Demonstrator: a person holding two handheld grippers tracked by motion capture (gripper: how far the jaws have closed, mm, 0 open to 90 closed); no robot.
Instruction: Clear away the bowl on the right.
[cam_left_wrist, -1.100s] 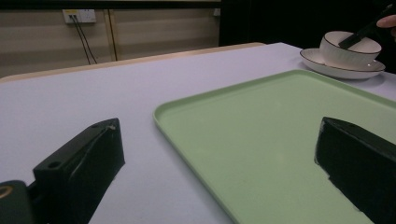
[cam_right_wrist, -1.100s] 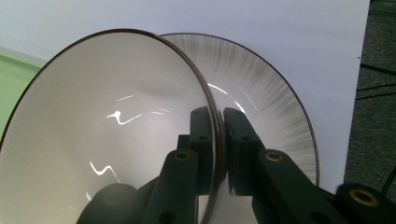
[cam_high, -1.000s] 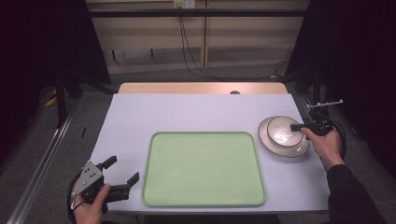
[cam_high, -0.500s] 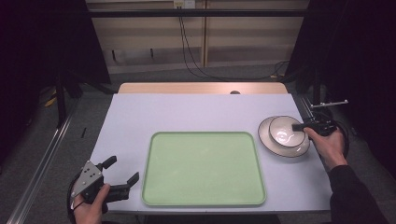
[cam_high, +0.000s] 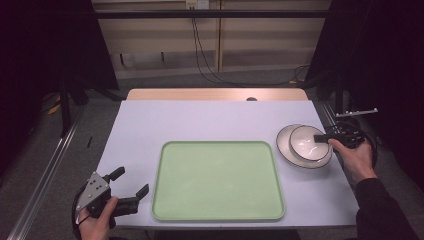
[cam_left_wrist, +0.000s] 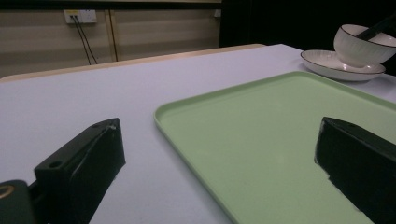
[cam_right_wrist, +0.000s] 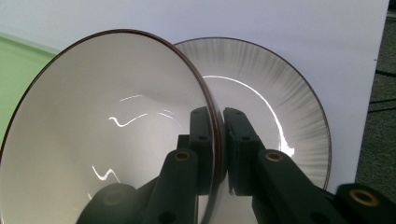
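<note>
While our right gripper (cam_right_wrist: 218, 140) pinches the bowl (cam_high: 306, 142) rim over the plate (cam_high: 285, 145), our left gripper (cam_high: 131, 184) gapes beside the tray (cam_high: 217, 180).

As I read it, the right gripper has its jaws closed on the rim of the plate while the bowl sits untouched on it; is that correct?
Not quite: the right gripper has its jaws closed on the rim of the bowl, one jaw inside and one outside, as the right gripper view shows. The plate lies beneath the bowl, and the jaws do not clamp it.
</note>
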